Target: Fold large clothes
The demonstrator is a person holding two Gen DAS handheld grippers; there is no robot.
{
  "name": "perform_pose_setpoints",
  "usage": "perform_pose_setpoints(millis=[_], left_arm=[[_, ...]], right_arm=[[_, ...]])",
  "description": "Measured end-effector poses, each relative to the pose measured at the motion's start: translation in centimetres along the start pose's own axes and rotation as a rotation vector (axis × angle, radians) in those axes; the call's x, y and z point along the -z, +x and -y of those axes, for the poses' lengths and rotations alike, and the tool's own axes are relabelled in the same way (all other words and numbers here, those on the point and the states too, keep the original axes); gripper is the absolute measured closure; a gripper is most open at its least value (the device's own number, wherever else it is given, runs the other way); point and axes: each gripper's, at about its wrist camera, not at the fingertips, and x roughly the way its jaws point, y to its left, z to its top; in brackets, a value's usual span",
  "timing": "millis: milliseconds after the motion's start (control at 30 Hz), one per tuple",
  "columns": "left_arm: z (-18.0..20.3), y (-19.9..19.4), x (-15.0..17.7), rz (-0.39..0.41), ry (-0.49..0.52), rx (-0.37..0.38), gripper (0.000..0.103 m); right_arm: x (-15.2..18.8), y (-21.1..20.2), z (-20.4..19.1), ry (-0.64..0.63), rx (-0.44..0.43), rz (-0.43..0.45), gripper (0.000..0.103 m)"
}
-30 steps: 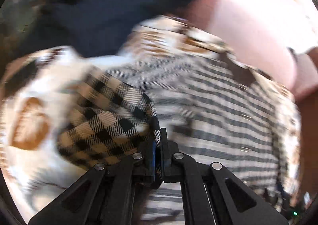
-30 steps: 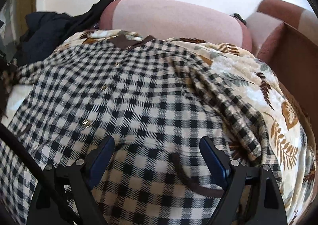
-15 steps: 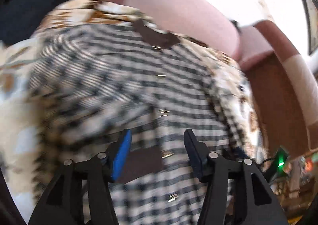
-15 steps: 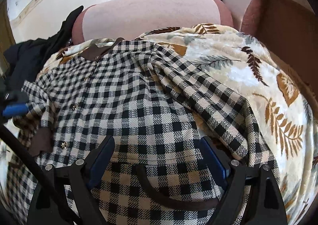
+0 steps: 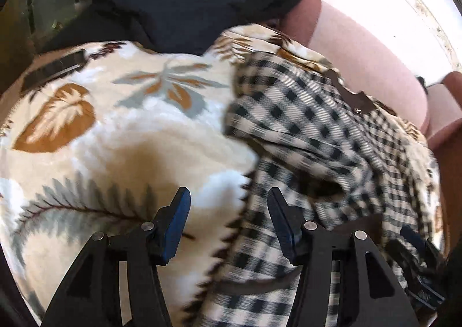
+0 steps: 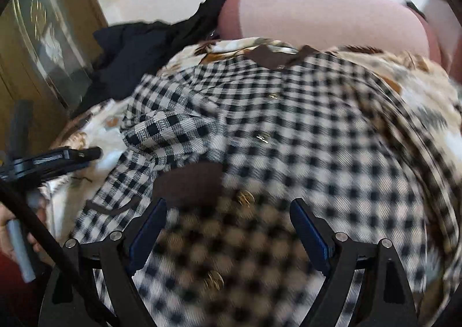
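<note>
Right wrist view: a sofa with pink cushions fills the back, draped in a cream blanket printed with brown and grey leaves. Spread over the blanket, collar toward the backrest, lies the checked shirt, black and cream with a brown collar, brown pocket flap and metal buttons down the front. One sleeve is already laid inward over the chest on the picture's left; the other sleeve, near the blanket on the right, looks unfolded, and the body has not been doubled over, so I judge the fold barely begun. A pile of dark clothes waits at the sofa's far left end. The right gripper hovers over the shirt front, jaws wide, holding nothing. In the left wrist view, the left gripper stands about half open and empty above the shirt's edge, where it meets the blanket. No brand, label or legible writing appears anywhere.
</note>
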Motion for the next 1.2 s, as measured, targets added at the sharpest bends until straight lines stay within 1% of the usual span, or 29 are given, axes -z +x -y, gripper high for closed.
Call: perform_pose_setpoints(millis=[33,67,100,133,167,200,300,400,467,600,733,767,800,833,867,900,933,1000,1067,1133,1200], left_arm=[[-0.5,0.0,-0.1,0.001,-0.008,-0.004,0.049],[-0.9,-0.1,-0.1,0.001,-0.022,0.006,0.049],[-1.0,-0.1,-0.3,0.000,-0.036,0.019,0.049],[-1.1,0.0,-0.4,-0.002,-0.045,0.029,0.049],[-1.2,0.1,-0.5,-0.005,-0.050,0.035,0.049],[-1.3,0.1,-0.6,-0.008,-0.053,0.039,0.049],[-1.4,0.2,-0.8,-0.019,-0.058,0.045,0.049],[-1.5,0.3,-0.8,-0.027,-0.067,0.061,0.049],[-1.4,0.5,-0.6,-0.036,-0.062,0.061,0.049],[-1.0,1.2,-0.5,-0.054,-0.037,0.050,0.049],[-0.3,1.8,-0.1,-0.078,-0.023,0.045,0.049],[-0.2,1.8,0.0,-0.081,-0.019,0.044,0.049],[-0.1,1.9,0.1,-0.085,-0.013,0.042,0.049],[0.1,1.9,0.1,-0.088,-0.005,0.041,0.049],[0.2,2.0,0.2,-0.091,0.000,0.041,0.049],[0.2,2.0,0.2,-0.096,0.005,0.040,0.049],[0.3,2.1,0.2,-0.100,0.006,0.039,0.049],[0.2,2.1,0.2,-0.103,-0.004,0.039,0.049],[0.0,2.1,0.1,-0.110,-0.023,0.044,0.049],[-0.3,2.1,0.1,-0.117,-0.045,0.060,0.049],[-0.5,2.1,0.1,-0.118,-0.048,0.063,0.049]], right_arm=[[-0.3,1.4,-0.5,0.004,0.009,-0.027,0.012],[-0.5,2.5,-0.8,0.016,-0.006,-0.060,0.019],[-0.7,3.4,-0.9,0.031,-0.030,-0.096,0.047],[-1.0,4.2,-0.8,0.055,-0.069,-0.143,0.069],[-1.2,4.5,-0.7,0.075,-0.109,-0.175,0.095],[-1.5,4.3,-0.3,0.087,-0.130,-0.185,0.096],[-3.4,2.2,1.2,0.063,-0.096,-0.149,0.098],[-5.4,0.8,3.9,0.052,0.008,-0.128,0.099],[-6.7,0.4,6.3,0.064,0.083,-0.135,0.099],[-8.9,1.5,11.1,0.070,0.313,-0.162,0.099],[-10.3,4.0,15.9,0.116,0.581,-0.246,0.097],[-10.5,4.1,16.4,0.126,0.649,-0.245,0.097],[-10.8,3.9,16.7,0.147,0.701,-0.227,0.091],[-11.1,3.2,16.8,0.183,0.717,-0.199,0.088],[-11.4,2.5,16.6,0.217,0.684,-0.170,0.077],[-11.7,2.2,16.0,0.229,0.641,-0.148,0.071],[-12.2,2.0,14.8,0.218,0.584,-0.128,0.071],[-13.2,2.3,11.8,0.156,0.480,-0.118,0.071],[-14.1,3.4,8.7,0.109,0.354,-0.119,0.069],[-14.9,4.4,5.2,0.064,0.218,-0.132,0.060],[-15.9,5.4,1.3,0.005,0.130,-0.132,0.050]])
